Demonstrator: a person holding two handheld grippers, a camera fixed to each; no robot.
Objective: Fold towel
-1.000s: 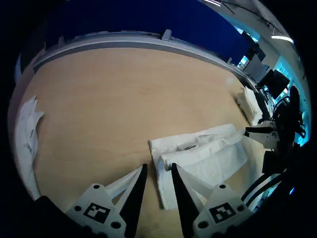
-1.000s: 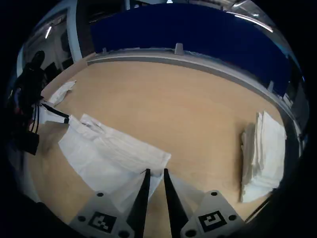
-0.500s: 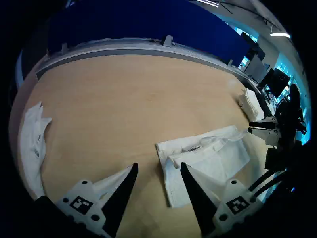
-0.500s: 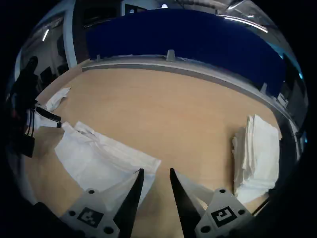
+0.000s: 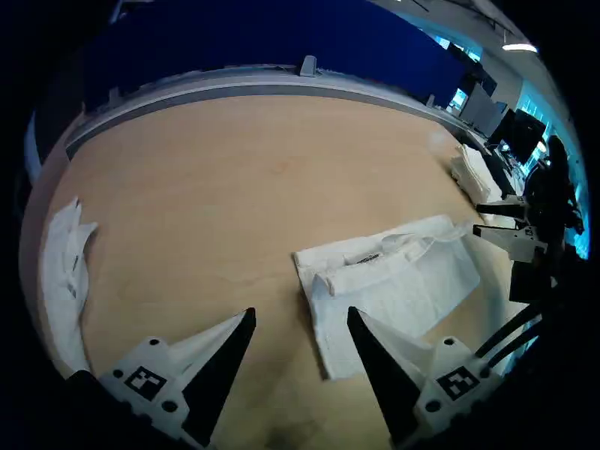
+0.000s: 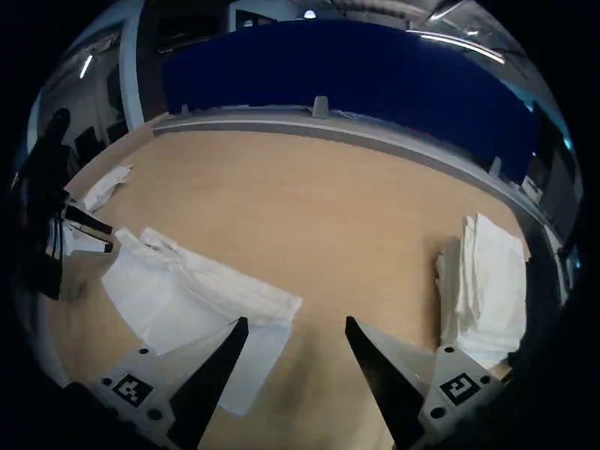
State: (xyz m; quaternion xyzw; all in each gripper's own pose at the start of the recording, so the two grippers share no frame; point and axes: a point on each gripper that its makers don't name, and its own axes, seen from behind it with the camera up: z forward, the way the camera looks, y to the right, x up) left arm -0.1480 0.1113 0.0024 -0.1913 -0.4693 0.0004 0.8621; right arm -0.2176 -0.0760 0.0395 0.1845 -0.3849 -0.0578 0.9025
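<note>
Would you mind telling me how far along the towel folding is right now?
Done: the white towel lies on the table with one layer folded over. In hand: nothing; left gripper and right gripper both stand open near it. Left: probably further folds, then moving it to the stack of folded towels.

Pale wooden table point(image 5: 225, 172) that carried white linen in three places.
The top was light wood grain and ran back to a grey raised rim point(image 5: 247, 79) along its far side. A partly folded white towel point(image 5: 405, 281) lay flat near the front edge, with one long fold rolled over on top and a small tag showing beside that fold. Well apart from it, toward one end, sat a neat stack point(image 6: 487, 292) of folded white towels. At the opposite end a loose, crumpled white cloth point(image 5: 64, 277) lay along the table's edge.
</note>
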